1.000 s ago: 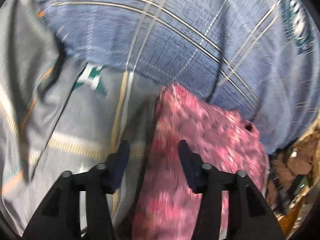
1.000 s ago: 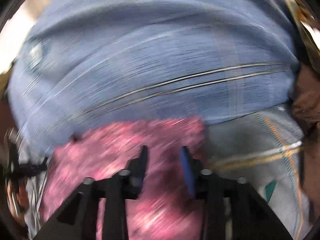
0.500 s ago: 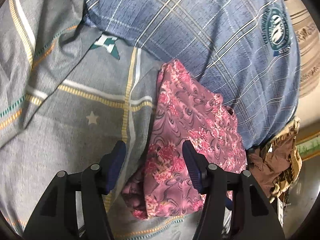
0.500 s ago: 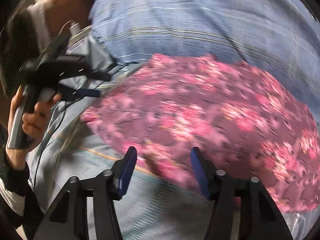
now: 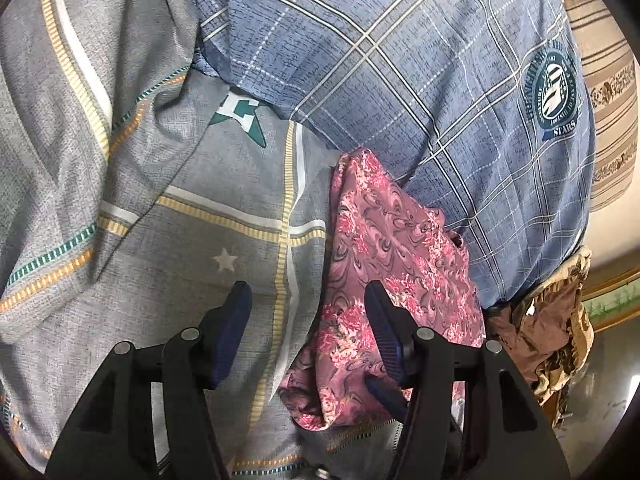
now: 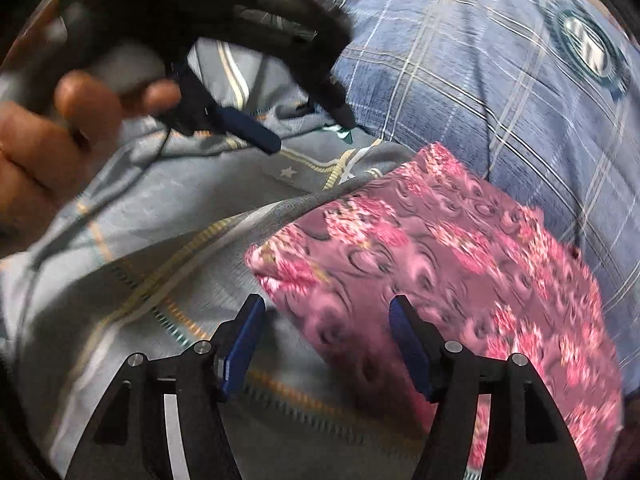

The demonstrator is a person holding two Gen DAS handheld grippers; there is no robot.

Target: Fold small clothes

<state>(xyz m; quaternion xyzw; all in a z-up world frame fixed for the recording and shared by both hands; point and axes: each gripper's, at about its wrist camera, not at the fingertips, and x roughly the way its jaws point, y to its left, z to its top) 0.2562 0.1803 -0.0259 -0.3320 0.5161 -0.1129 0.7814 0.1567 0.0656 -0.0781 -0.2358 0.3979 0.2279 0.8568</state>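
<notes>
A pink floral cloth (image 5: pixel 384 264) lies folded on the grey striped bedsheet (image 5: pixel 160 240), its far end against a blue checked pillow (image 5: pixel 440 80). My left gripper (image 5: pixel 308 312) hovers open over the cloth's left edge, its right finger above the fabric and its left finger above the sheet. In the right wrist view the pink cloth (image 6: pixel 460 272) fills the right side. My right gripper (image 6: pixel 326 320) stands over the cloth's near corner with its jaws opening and the pads clear of the fabric. The left gripper (image 6: pixel 310 134) shows at upper left, held by a hand (image 6: pixel 72 120).
The blue checked pillow (image 6: pixel 460 80) bears a round green badge (image 5: pixel 554 92). A crumpled brown cloth (image 5: pixel 552 332) lies at the right edge of the bed. Beige striped fabric (image 5: pixel 600 80) is behind the pillow. The grey sheet (image 6: pixel 140 280) is wrinkled on the left.
The right gripper has swung round to the pink cloth's near corner, and its jaws have widened. The left gripper has shifted a little along the cloth's left edge.
</notes>
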